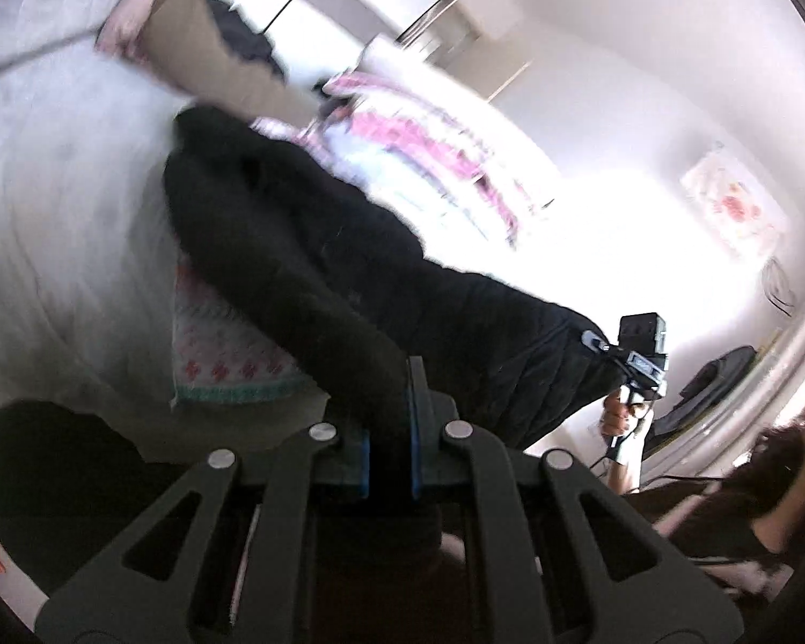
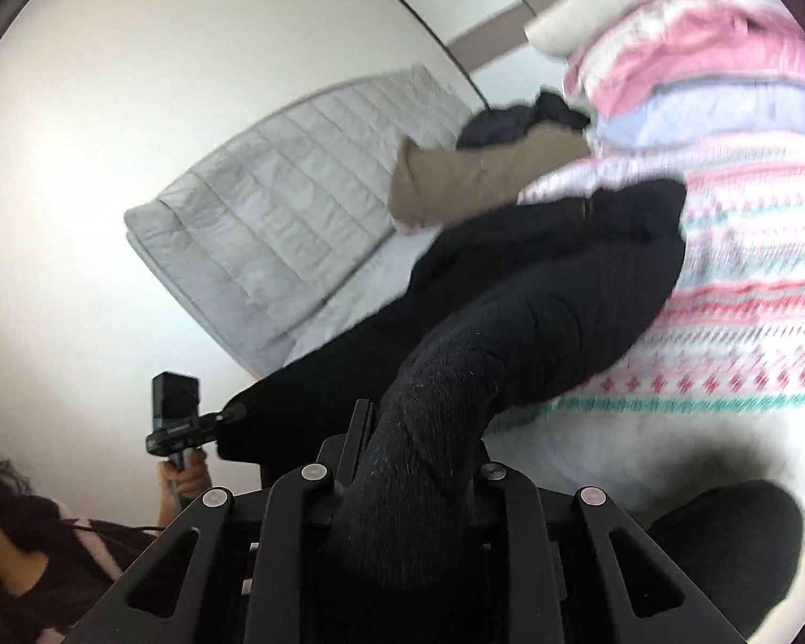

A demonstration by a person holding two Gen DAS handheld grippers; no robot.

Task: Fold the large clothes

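Nearest the left camera, the left gripper [image 1: 389,408] is clenched on a thick fold of the black garment [image 1: 316,247], its blue pads [image 1: 414,429] squeezed together with cloth between them. In the right view, the right gripper [image 2: 402,456] likewise grasps a bunched roll of the same garment [image 2: 536,290], which swells up from the jaws toward 1 o'clock. The two grips sit at opposite ends, so the cloth hangs stretched between them above the bed, probably to spread it flat before a fold. From the left camera the right gripper shows at 4 o'clock, its tip pinching the garment's far edge; from the right camera the left one appears at 8 o'clock doing the same. Beyond, a patterned pink blanket [image 2: 751,279] lies under the garment, a tan item [image 2: 472,182] rests farther off, and a grey quilted mattress [image 2: 273,204] lies at 10 o'clock.
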